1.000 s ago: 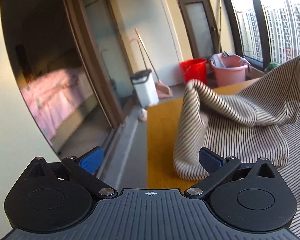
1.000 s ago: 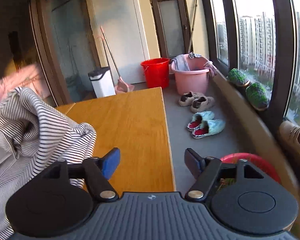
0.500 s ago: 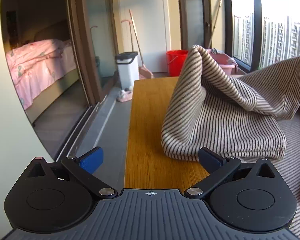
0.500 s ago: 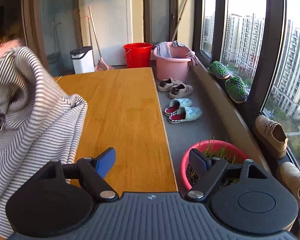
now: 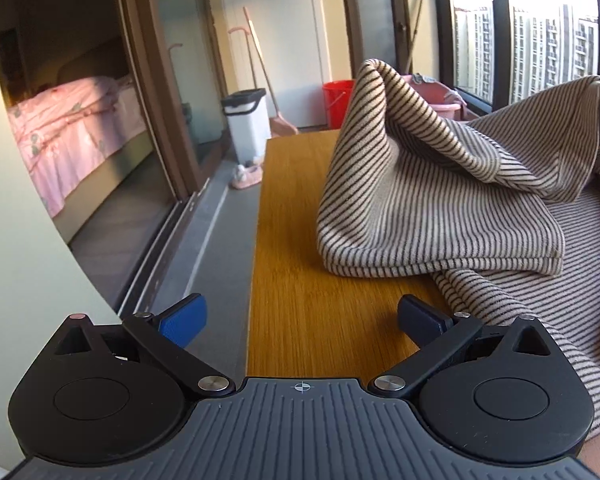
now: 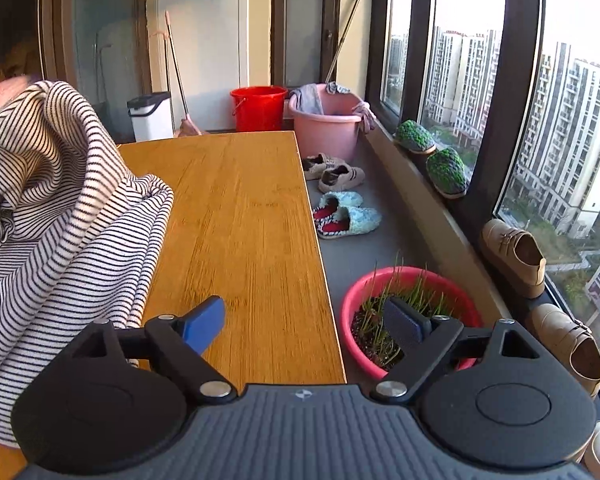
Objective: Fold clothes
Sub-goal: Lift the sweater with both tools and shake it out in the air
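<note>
A striped beige-and-dark garment (image 5: 452,204) lies crumpled on the wooden table (image 5: 300,240), one fold standing up in a peak. My left gripper (image 5: 300,320) is open over the table's left edge, nothing between its fingers; the cloth's hem lies just beyond its right finger. In the right wrist view the same striped garment (image 6: 60,220) fills the left side. My right gripper (image 6: 304,322) hangs over the table's right edge (image 6: 320,260), its jaws opening, with nothing between them and the cloth just left of its left finger.
Left of the table a sliding glass door (image 5: 112,120) shows a bed with a pink cover. At the far end stand a white bin (image 5: 246,120), a red bucket (image 6: 258,108) and a pink basin (image 6: 326,122). Slippers (image 6: 346,218), a potted plant (image 6: 408,316) and shoes (image 6: 512,256) line the window side.
Both grippers have tipped lower toward the table. The right gripper's jaws have spread wider and it swung right, past the table's edge. The garment's peak has sagged a little.
</note>
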Motion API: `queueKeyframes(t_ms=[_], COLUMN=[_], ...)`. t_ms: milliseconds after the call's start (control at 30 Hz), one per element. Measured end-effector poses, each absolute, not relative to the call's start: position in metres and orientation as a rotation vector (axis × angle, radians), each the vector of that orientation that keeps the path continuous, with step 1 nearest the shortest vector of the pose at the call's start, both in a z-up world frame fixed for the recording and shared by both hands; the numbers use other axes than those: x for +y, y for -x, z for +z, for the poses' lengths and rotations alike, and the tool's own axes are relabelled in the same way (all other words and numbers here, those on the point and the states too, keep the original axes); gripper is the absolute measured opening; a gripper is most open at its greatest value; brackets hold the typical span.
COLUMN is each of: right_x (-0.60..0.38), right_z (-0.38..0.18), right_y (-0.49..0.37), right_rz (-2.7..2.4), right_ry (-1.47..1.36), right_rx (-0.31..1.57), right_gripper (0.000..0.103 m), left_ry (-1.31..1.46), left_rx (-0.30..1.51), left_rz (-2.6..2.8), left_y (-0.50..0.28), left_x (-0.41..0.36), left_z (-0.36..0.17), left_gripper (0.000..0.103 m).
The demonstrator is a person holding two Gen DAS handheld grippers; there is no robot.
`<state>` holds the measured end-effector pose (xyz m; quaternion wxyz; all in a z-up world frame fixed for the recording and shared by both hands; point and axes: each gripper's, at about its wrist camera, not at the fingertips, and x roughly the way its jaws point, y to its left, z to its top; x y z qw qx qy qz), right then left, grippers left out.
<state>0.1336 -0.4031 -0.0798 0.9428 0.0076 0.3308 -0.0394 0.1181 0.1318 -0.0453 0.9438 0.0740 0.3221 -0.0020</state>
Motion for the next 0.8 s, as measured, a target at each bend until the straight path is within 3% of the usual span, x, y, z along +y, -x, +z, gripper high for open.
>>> queueKeyframes(t_ms=[100, 200, 333, 467, 667, 700, 733, 767, 800], right_x=[-0.401, -0.392, -0.366, -0.308, -0.213, -0.208, -0.207, -0.207, -0.207], right_z=[-0.079, -0.068, -0.014, 0.031, -0.016, -0.023, -0.019, -0.014, -0.008], right_y=[-0.132, -0.129, -0.111, -0.108, -0.142, -0.154, -0.163, -0.172, -0.182], right_rz=[-0.084, -0.109, -0.067, 0.186, 0.303, 0.307, 0.32, 0.335, 0.349], right_ry=[-0.002, 0.097, 0.2, 0.325, 0.846, 0.857, 0.8, 0.729, 0.656], right_rx=[0.676, 0.622, 0.384, 0.281, 0.218, 0.238, 0.28, 0.327, 0.373], right_gripper=[0.087, 0.087, 0.087, 0.087, 0.086, 0.077, 0.042, 0.024, 0.013], left_ry=[-0.191, -0.347, -0.485, -0.594, -0.776, -0.795, -0.806, -0.814, -0.822], left_rx=[0.64, 0.504, 0.303, 0.22, 0.241, 0.246, 0.248, 0.248, 0.247], left_rz=[-0.005, 0.003, -0.071, -0.201, -0.32, -0.328, -0.337, -0.345, -0.352], left_y=[-0.119, -0.113, -0.097, -0.095, -0.099, -0.1, -0.103, -0.107, -0.11], left_x=[0.13, 0.116, 0.084, 0.041, -0.005, -0.007, -0.007, -0.008, -0.008], left_z=[-0.039, -0.018, 0.021, 0.035, -0.001, -0.008, -0.013, -0.018, -0.022], left_gripper=[0.103, 0.103, 0.103, 0.103, 0.103, 0.103, 0.103, 0.103, 0.103])
